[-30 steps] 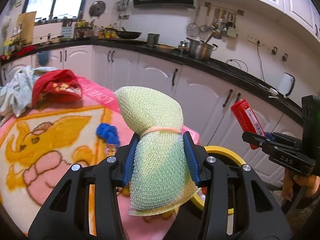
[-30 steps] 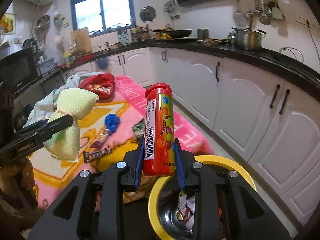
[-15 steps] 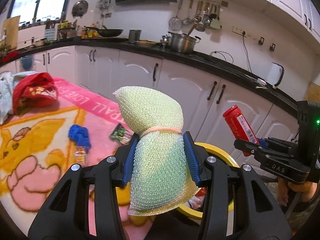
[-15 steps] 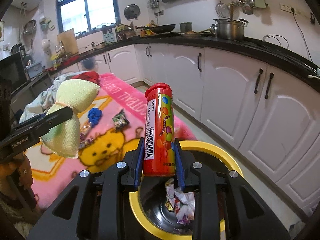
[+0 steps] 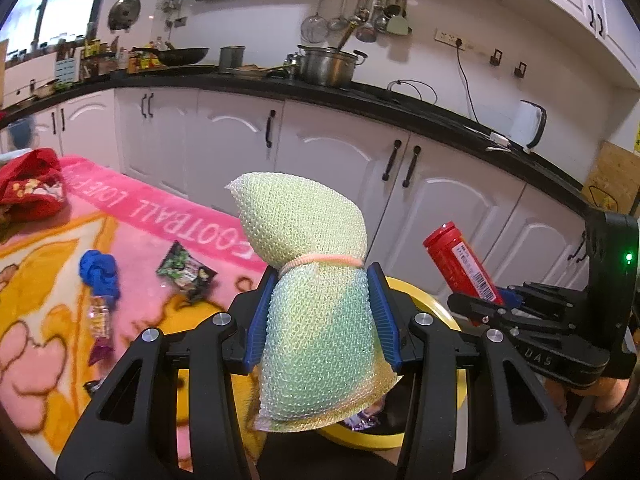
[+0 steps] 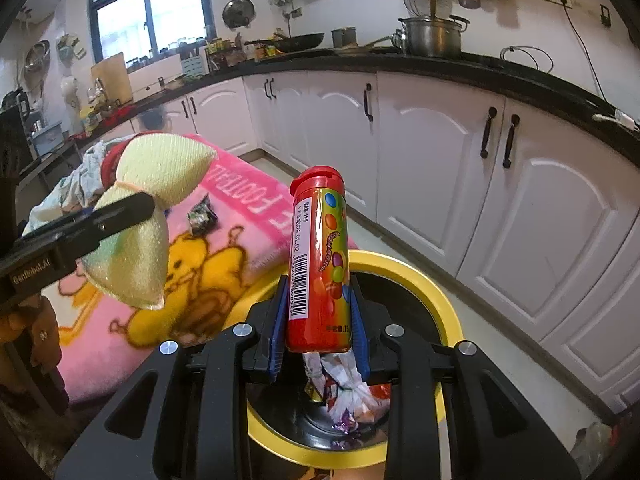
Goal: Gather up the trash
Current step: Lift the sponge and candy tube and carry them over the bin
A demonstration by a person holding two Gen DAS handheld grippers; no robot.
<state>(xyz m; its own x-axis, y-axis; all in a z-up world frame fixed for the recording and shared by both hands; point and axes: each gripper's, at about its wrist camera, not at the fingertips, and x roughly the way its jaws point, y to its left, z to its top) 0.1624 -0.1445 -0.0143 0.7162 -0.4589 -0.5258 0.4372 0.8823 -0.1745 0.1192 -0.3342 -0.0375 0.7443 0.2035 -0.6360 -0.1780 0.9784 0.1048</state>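
My left gripper (image 5: 320, 312) is shut on a pale green mesh scrubber (image 5: 316, 308) tied at the waist with a pink band. It hangs over the near rim of the yellow-rimmed black bin (image 5: 420, 292). My right gripper (image 6: 318, 316) is shut on a red candy tube (image 6: 320, 260), held upright above the bin (image 6: 436, 292), which holds crumpled wrappers (image 6: 348, 388). In the right wrist view the left gripper (image 6: 132, 210) with the scrubber (image 6: 160, 168) hangs at the left. In the left wrist view the right gripper (image 5: 492, 304) with the tube (image 5: 460, 264) is at the right.
A pink cartoon blanket (image 5: 132, 204) covers the surface left of the bin, with a blue scrap (image 5: 98, 272), a dark green wrapper (image 5: 184, 270), a candy wrapper (image 5: 98, 328) and a red cloth (image 5: 30, 184) on it. White cabinets (image 6: 440, 152) with a black counter run behind.
Both grippers have moved from above the blanket toward the bin and lower. The bin now lies right under the tube, and its wrappers show more fully. Both grips are unchanged.
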